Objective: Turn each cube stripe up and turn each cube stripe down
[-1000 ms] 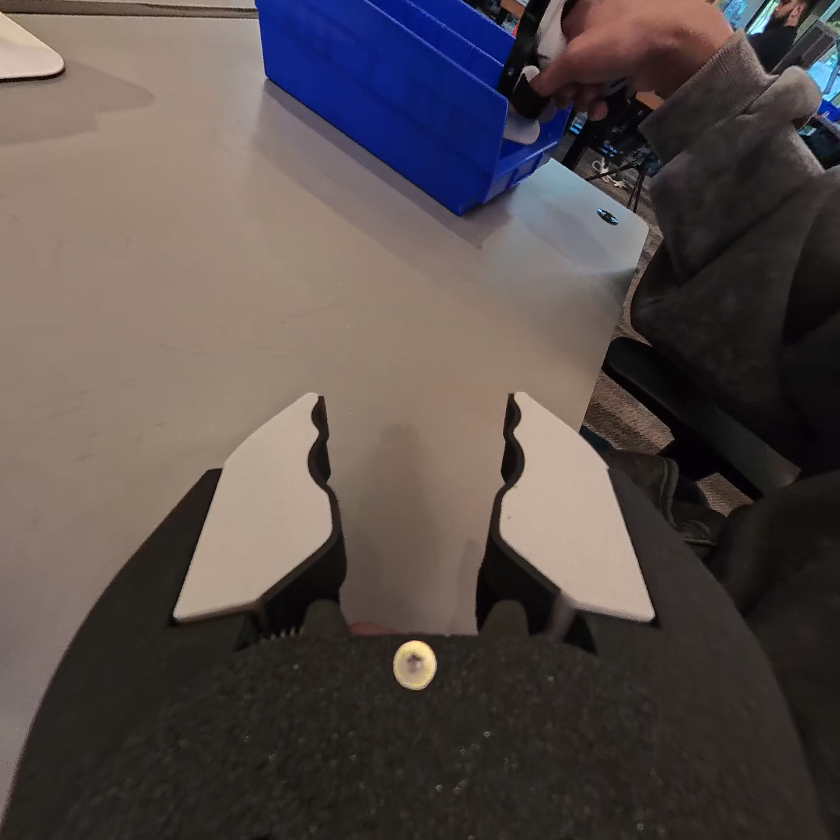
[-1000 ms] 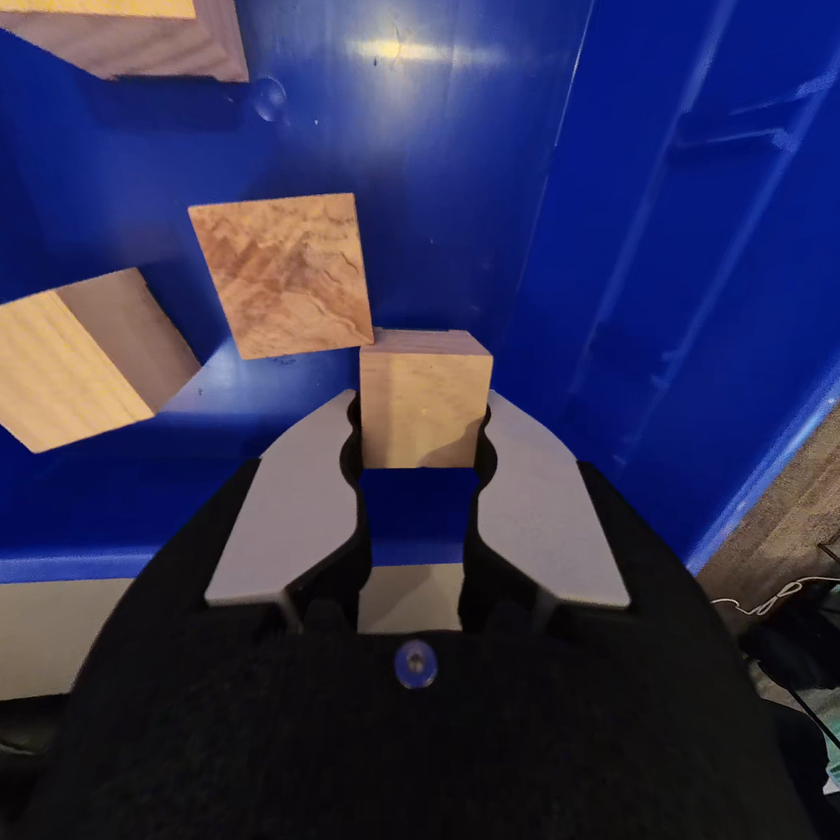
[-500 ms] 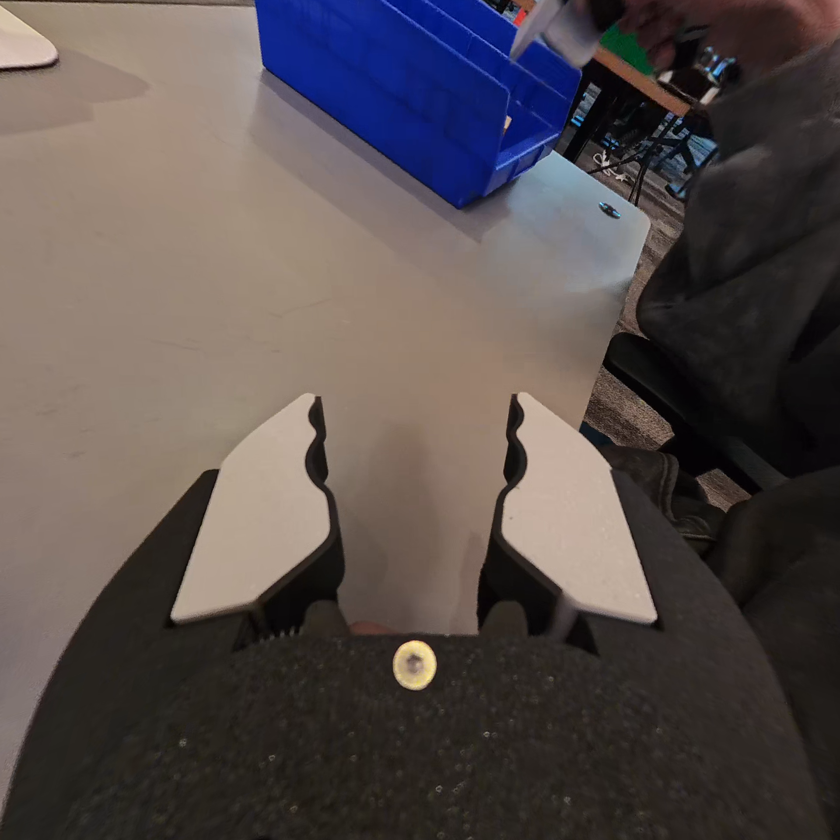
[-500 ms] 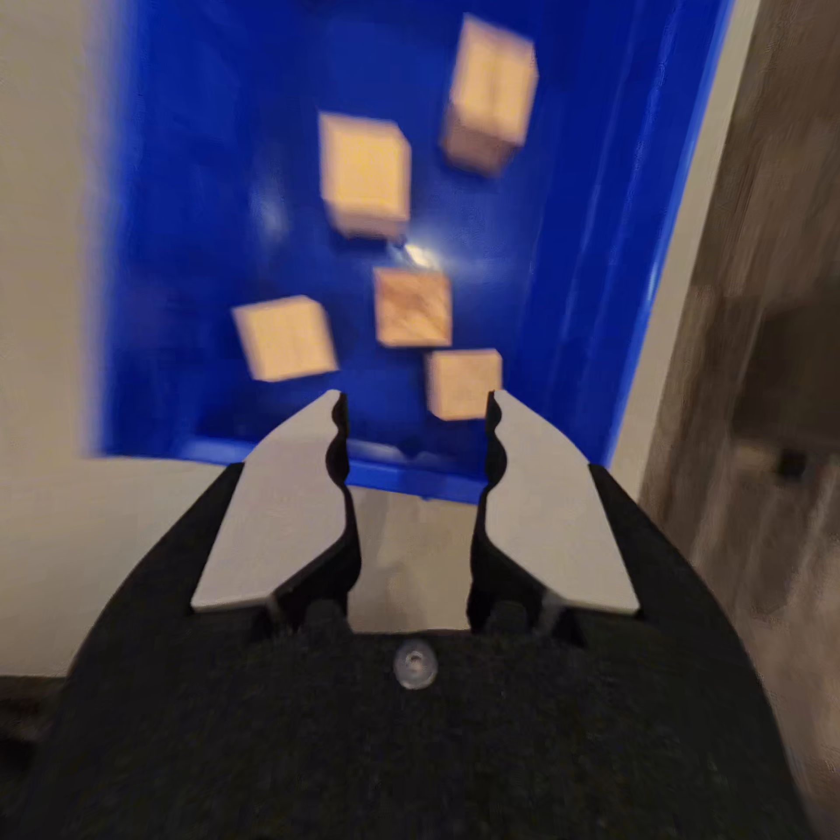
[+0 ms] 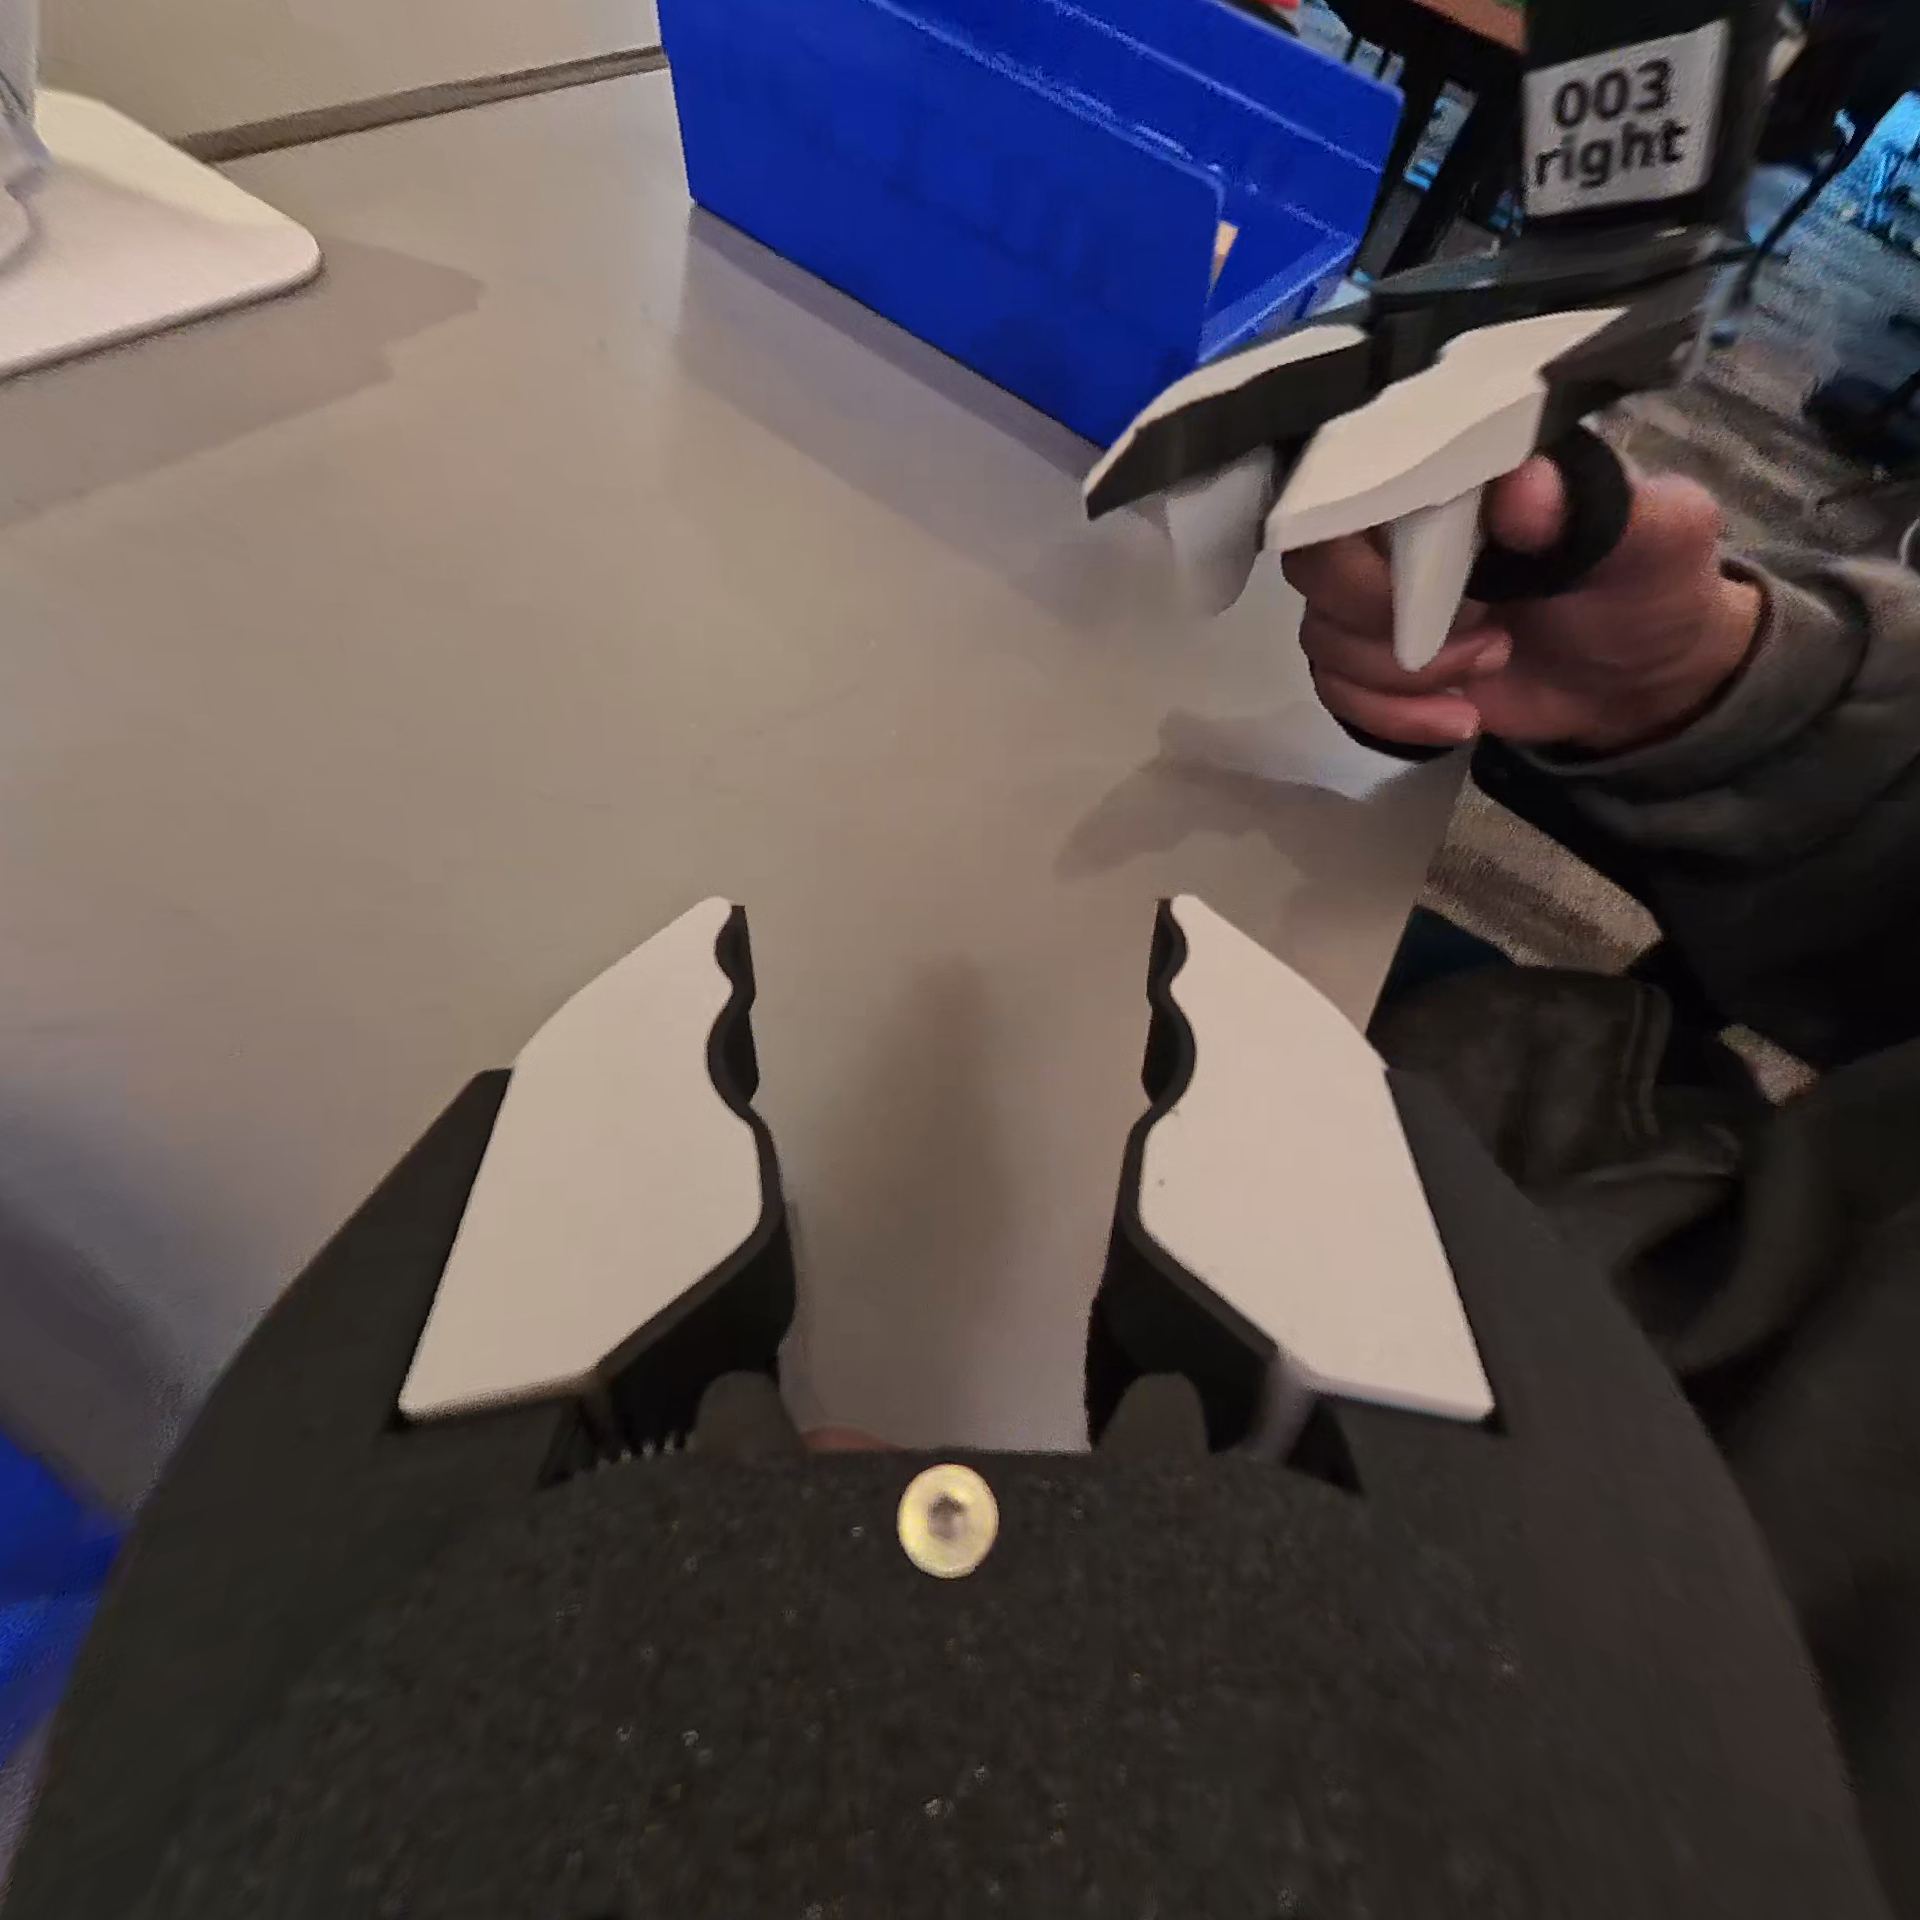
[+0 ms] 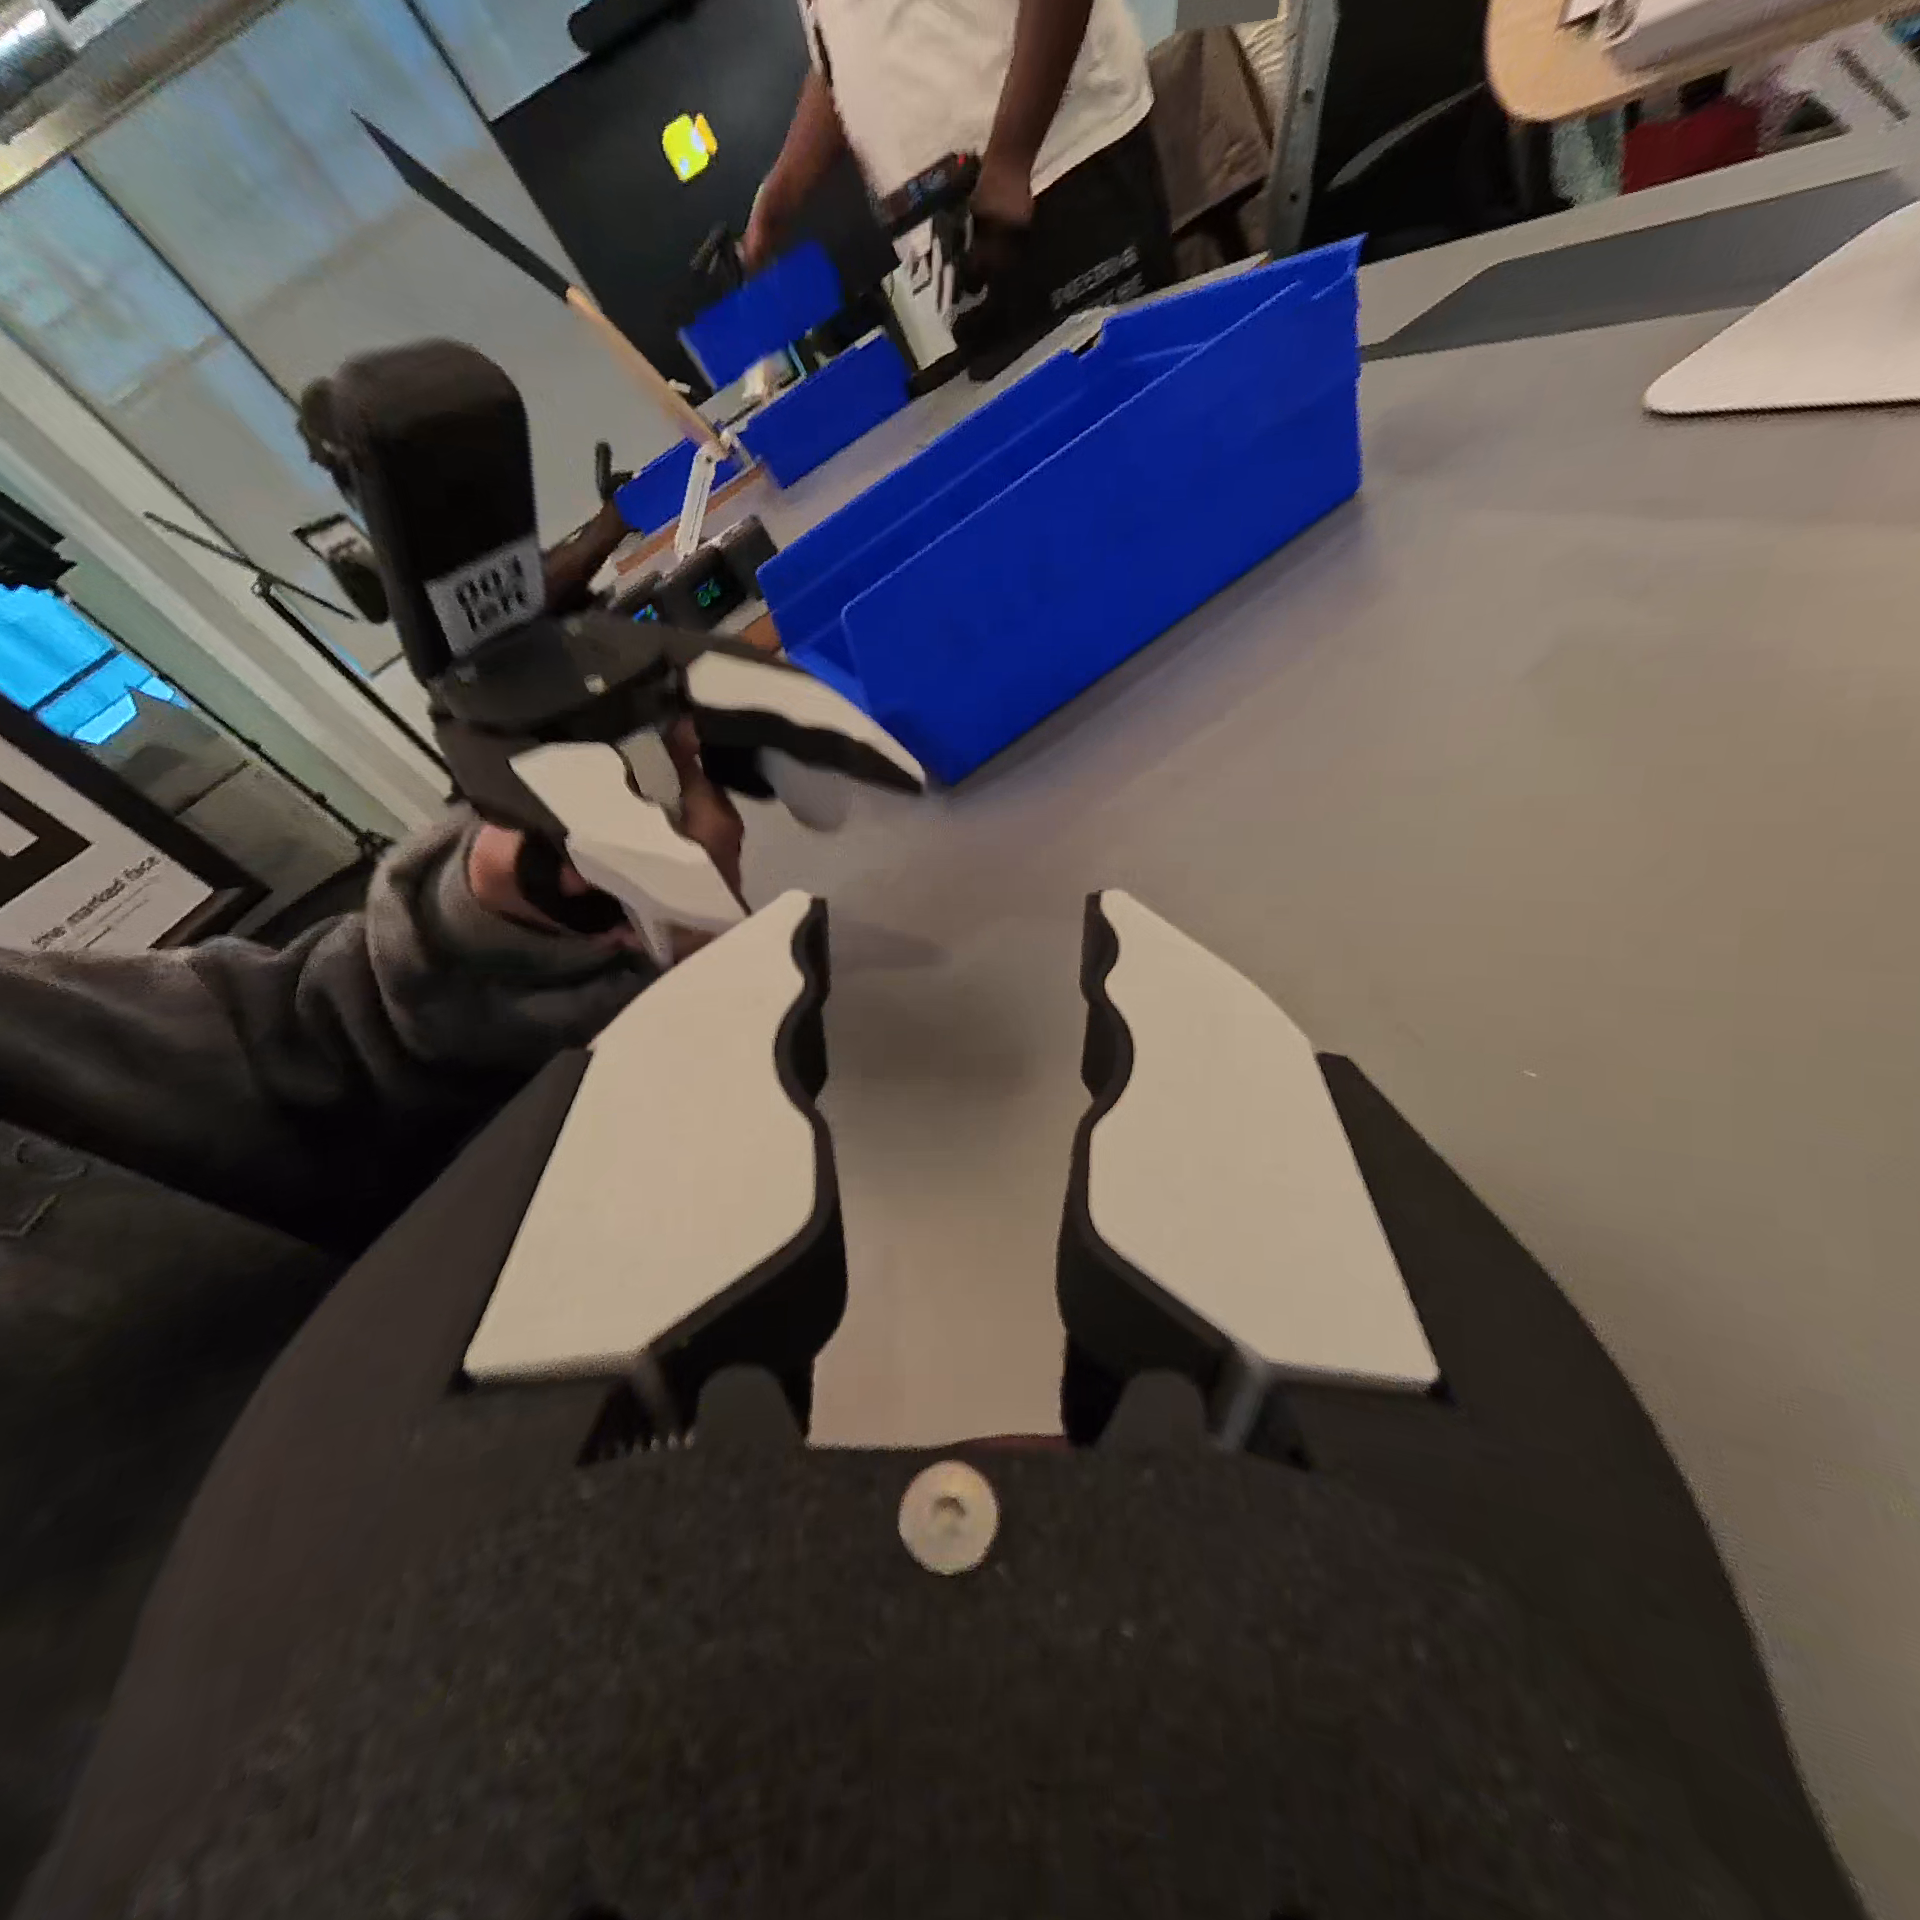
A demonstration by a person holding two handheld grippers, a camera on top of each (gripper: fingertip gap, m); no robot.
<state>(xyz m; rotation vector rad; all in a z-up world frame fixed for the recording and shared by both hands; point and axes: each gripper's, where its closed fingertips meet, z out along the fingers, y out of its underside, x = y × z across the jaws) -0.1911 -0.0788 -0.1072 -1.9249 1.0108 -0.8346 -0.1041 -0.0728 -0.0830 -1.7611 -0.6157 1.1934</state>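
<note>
Smooth grey worktop [image 5: 540, 644], bare in middle. Large blue plastic bin [image 6: 1101, 540] stands on it at far side. White flat rounded stand base [image 5: 125, 249] on worktop, well apart from bin. Beyond worktop edge: second table with smaller blue plastic bins [image 6: 810, 416], person in white shirt [image 6: 977, 94] standing behind it. Grey carpet floor [image 5: 1538, 914] beside worktop.
</note>
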